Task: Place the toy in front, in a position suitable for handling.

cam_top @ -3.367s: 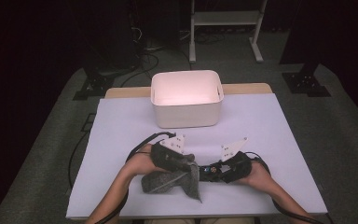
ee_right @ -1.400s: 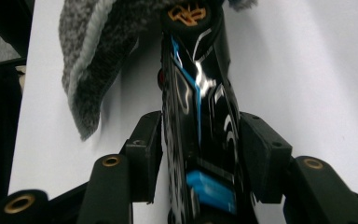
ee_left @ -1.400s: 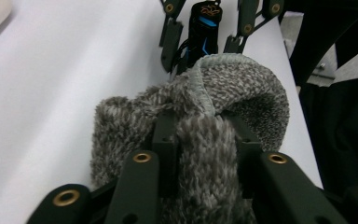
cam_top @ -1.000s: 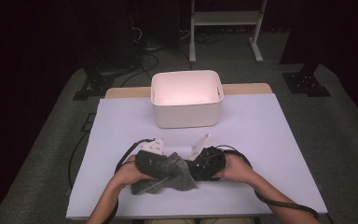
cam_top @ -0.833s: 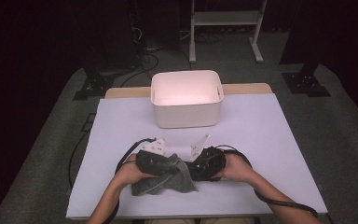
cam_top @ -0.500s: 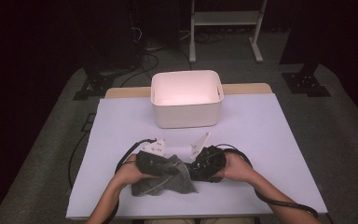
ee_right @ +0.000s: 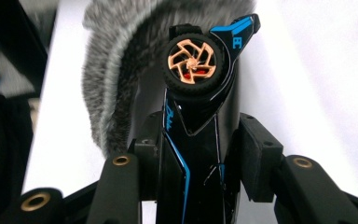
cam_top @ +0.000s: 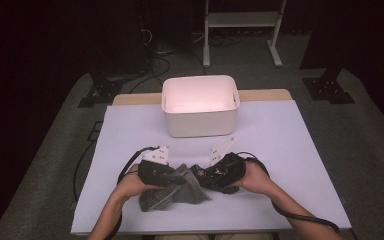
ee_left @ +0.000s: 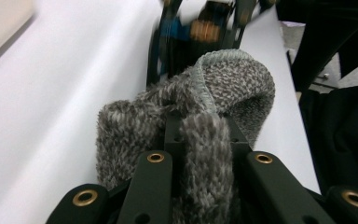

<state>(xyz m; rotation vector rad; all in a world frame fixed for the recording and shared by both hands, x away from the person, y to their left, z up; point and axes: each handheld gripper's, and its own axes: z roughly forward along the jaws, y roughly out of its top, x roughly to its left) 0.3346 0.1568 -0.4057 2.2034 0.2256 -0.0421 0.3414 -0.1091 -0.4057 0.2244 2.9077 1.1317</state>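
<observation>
Left gripper [ee_left: 200,140]: jaws clamped on fuzzy grey cloth [ee_left: 223,88]. Right gripper [ee_right: 198,135]: jaws clamped on black toy car [ee_right: 198,65], its wheel touching the cloth. White bin [cam_top: 200,102] stands well beyond.

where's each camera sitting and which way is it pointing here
High view: above the person's side, looking forward and down at the white-covered table; forearms, left gripper, right gripper show.
Left gripper view: on the left gripper, looking along its black jaws clamped on the fuzzy grey cloth.
Right gripper view: on the right gripper, looking along its jaws holding a black-and-blue toy car.
All three share the cloth.
</observation>
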